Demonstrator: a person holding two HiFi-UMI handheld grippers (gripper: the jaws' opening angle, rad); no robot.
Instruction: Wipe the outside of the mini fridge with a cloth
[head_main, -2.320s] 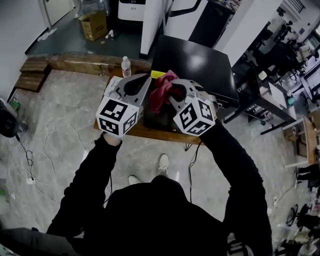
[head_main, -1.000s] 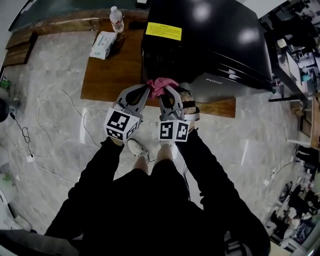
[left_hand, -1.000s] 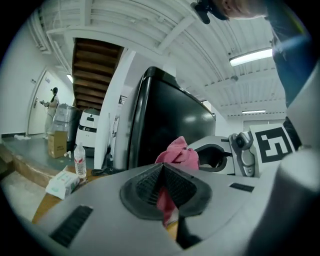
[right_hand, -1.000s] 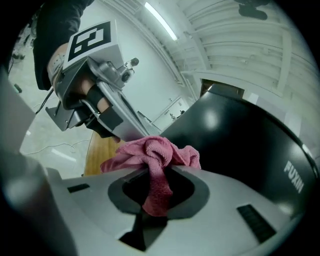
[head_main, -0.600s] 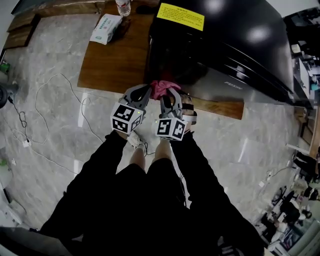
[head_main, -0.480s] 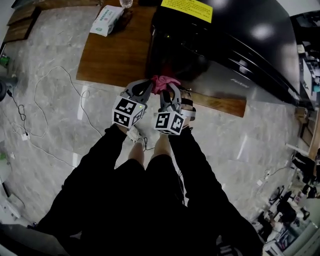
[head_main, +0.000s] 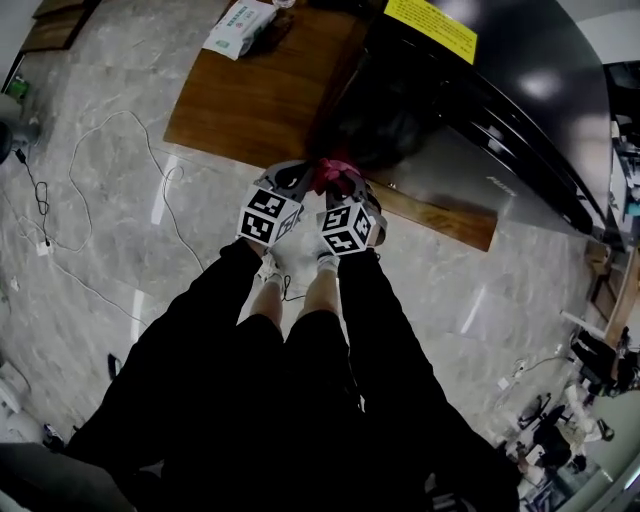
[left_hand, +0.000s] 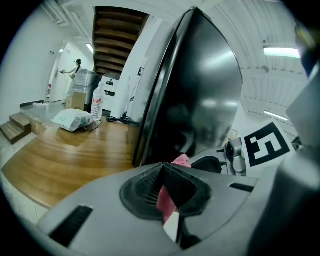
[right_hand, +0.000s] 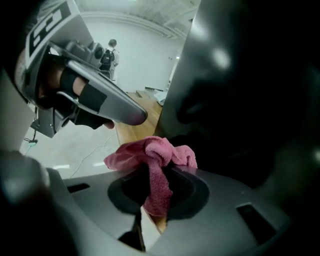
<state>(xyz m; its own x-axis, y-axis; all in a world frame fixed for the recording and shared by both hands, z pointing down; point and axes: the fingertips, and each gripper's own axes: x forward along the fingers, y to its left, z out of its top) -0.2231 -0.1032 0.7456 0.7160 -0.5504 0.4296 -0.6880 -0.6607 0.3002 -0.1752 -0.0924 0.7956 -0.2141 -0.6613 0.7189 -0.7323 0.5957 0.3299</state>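
Observation:
The black mini fridge stands on a wooden table. A pink cloth is bunched at the fridge's lower front corner, close to the table's near edge. My left gripper and right gripper sit side by side, both shut on the cloth. In the left gripper view a strip of cloth is pinched between the jaws of the left gripper, with the glossy fridge just ahead. In the right gripper view the cloth bulges out of the right gripper beside the dark fridge wall.
A tissue pack lies at the table's far left, and a water bottle stands behind it. Cables trail over the marble floor to the left. The person's feet are right below the grippers. A person stands far off.
Both grippers have carried the cloth down the fridge's front, from near its top to its bottom corner by the table edge. They stay shut on the cloth.

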